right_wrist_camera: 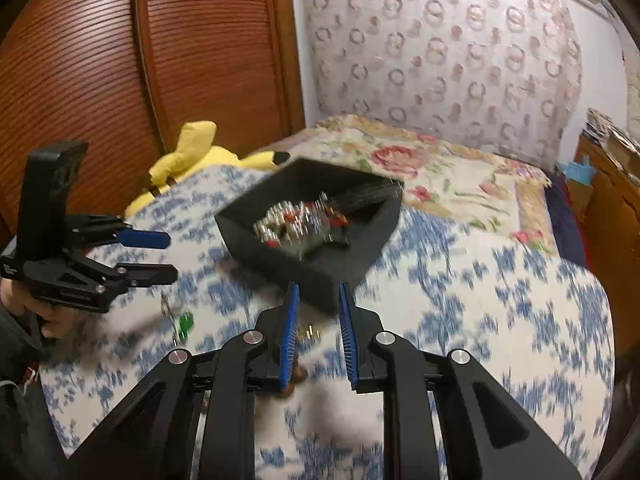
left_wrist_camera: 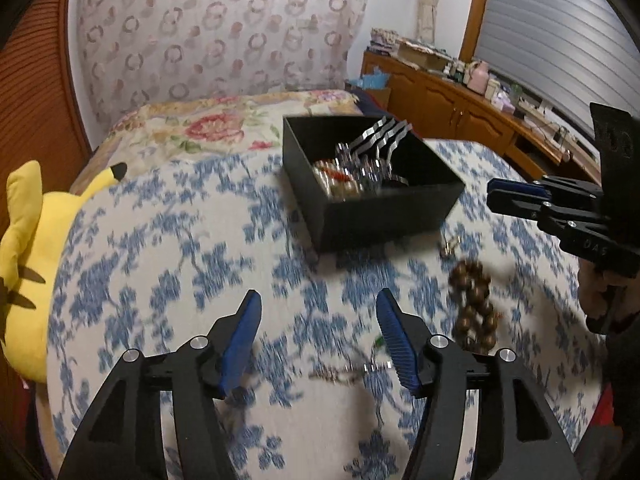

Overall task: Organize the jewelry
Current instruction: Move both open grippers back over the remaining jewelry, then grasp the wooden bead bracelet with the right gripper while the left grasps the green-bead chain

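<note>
Held spread and empty: left gripper (left_wrist_camera: 318, 332), angled down over the near part of the blue-flowered quilt (left_wrist_camera: 180, 248), pads apart with only cloth between them. Held narrowly parted, with nothing seen pressed between the pads: right gripper (right_wrist_camera: 319, 288), aimed toward the near corner of the black box (left_wrist_camera: 384, 216).

Lay across the bed as the carrying surface: the quilt, much blurred. Rested at its left edge: a yellow plush toy (left_wrist_camera: 32, 248). Sat near the quilt's middle, toward the far side: the black box, already loaded with shiny pieces and some red ones.

Remained loose on the quilt, in falling order of size: a brown bead bracelet (left_wrist_camera: 474, 308), just right of the left gripper and in front of the box; a thin chain-like piece (left_wrist_camera: 348, 374) close to that gripper's right finger; a small metal item (left_wrist_camera: 448, 246) just beside the box's near wall. Too blurred to identify further.

Judged as the step in hand: reaching for a loose piece. Best done by centring the open pads over the chain, lowering squarely, closing on metal rather than cloth, then lifting clear of the box wall.
</note>
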`<state>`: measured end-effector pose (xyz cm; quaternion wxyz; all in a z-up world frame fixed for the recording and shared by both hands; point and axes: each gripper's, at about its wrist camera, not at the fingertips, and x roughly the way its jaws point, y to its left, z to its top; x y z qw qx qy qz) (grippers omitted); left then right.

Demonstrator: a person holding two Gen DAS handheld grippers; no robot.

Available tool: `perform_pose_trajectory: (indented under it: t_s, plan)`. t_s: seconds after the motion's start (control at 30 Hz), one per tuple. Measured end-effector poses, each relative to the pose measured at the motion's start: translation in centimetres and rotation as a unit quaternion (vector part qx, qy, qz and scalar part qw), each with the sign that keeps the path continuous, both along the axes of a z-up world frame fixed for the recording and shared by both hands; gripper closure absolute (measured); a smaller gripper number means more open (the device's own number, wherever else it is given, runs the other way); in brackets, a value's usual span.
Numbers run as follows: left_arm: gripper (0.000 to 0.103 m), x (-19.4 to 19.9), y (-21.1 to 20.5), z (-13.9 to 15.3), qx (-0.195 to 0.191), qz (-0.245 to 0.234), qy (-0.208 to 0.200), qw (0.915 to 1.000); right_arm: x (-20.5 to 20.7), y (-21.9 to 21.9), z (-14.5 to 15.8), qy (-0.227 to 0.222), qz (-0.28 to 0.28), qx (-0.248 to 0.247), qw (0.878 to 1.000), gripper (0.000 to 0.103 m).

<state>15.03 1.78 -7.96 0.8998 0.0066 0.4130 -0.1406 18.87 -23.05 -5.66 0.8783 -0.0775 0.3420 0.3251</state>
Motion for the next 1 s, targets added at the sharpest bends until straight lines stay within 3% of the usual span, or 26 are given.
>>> perform_pose_trajectory:
  t_s: [0.13,0.33,0.5,0.6,0.73,1.0]
  plan:
    - [0.034,-1.1,-0.8,-1.1,0.025,-0.007,0.006,0.9997,-1.2,-0.3,-1.3,0.021,0.001,0.006,1.0,0.081]
    - [0.03,-1.9,-1.5,-1.8,0.063,-0.01,0.001,0.998,-2.7,1.2,-2.3,0.043,0.02,0.015,0.999,0.081]
    - [0.03,-1.9,-1.6,-2.4,0.066,-0.012,0.011,0.9977,-3.5,2.8,-2.8,0.053,0.038,0.009,0.998,0.08]
    - [0.017,-2.0,-1.7,-2.8,0.067,-0.012,0.015,0.9976,-3.5,3.3,-3.1,0.055,0.037,-0.001,0.998,0.074]
    - [0.012,-2.1,-1.8,-3.0,0.069,-0.012,0.015,0.9975,-3.3,3.7,-3.6,0.061,0.033,-0.015,0.997,0.072]
    - [0.011,-2.1,-1.7,-3.1,0.069,-0.011,0.017,0.9974,-3.3,4.7,-3.8,0.06,0.032,-0.027,0.997,0.067]
